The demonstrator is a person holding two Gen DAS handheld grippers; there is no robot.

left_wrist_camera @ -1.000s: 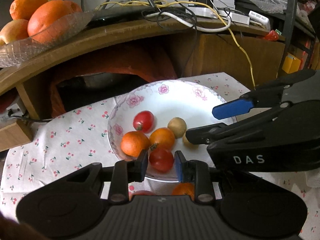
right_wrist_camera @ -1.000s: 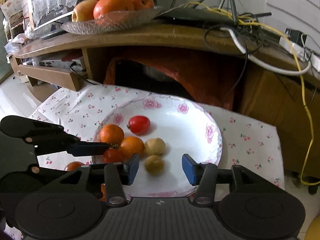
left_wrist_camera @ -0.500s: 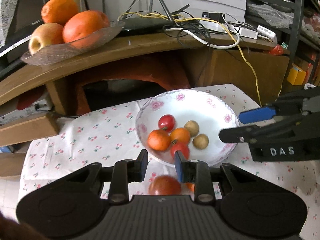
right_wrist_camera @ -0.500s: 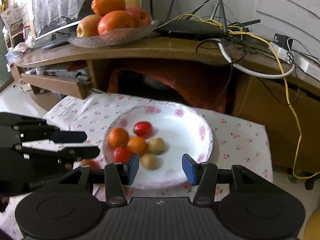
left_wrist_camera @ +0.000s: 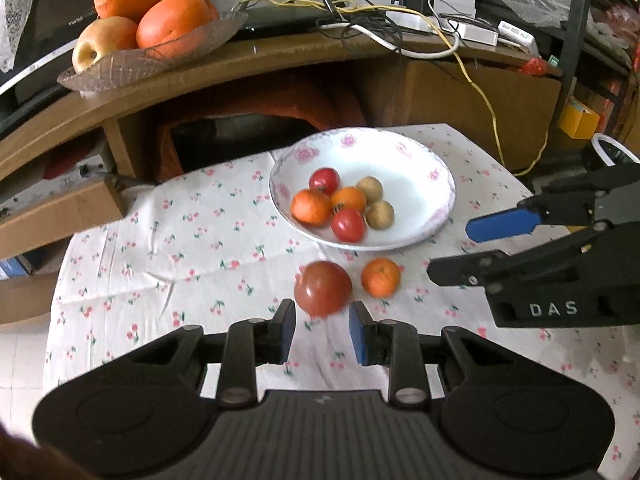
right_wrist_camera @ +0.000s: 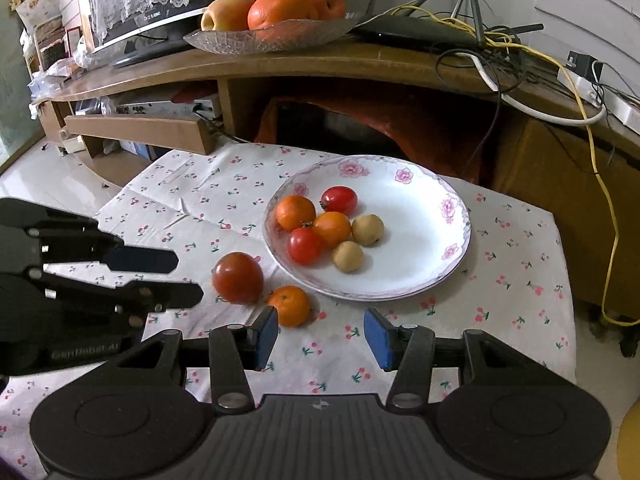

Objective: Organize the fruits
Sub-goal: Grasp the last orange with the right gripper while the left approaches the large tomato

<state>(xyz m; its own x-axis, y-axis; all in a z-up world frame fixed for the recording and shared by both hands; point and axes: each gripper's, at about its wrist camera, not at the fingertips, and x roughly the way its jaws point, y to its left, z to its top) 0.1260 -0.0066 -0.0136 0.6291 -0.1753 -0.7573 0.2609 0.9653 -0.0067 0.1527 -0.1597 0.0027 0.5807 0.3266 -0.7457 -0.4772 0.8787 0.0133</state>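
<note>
Left claw [left_wrist_camera: 322, 330] was open and empty, jaws spread, lined up just short of the big tomato [left_wrist_camera: 323, 288]. Right claw [right_wrist_camera: 320, 336] was also open and empty, off to the right and a little back from the loose mandarin [right_wrist_camera: 289, 305].

We had two fruits off the plate: the big tomato and the mandarin, sitting just beside each other on the cloth, near the plate's front rim. On the plate [right_wrist_camera: 420, 280] we counted six: two small tomatoes [right_wrist_camera: 305, 245], two mandarins [right_wrist_camera: 296, 212], two small tan fruits [right_wrist_camera: 348, 256], clustered on its left half.

Our read on handling: the big tomato looked smooth-skinned, soft and likely the heaviest piece here. It is wide relative to the left claw's gap, so we judged the jaws would need to open further or go in dead centre. Take it across the widest part, light squeeze; too much force bruises or splits it, too little and the glossy skin slips. It is round and would roll if nudged, possibly into the mandarin. The mandarin looked lighter, with a grippier peel, and more forgiving.

Further out: a flower-print cloth [left_wrist_camera: 180, 248] covered the table, and behind it a wooden shelf held a glass dish [right_wrist_camera: 272, 36] of oranges and apples, plus cables.
</note>
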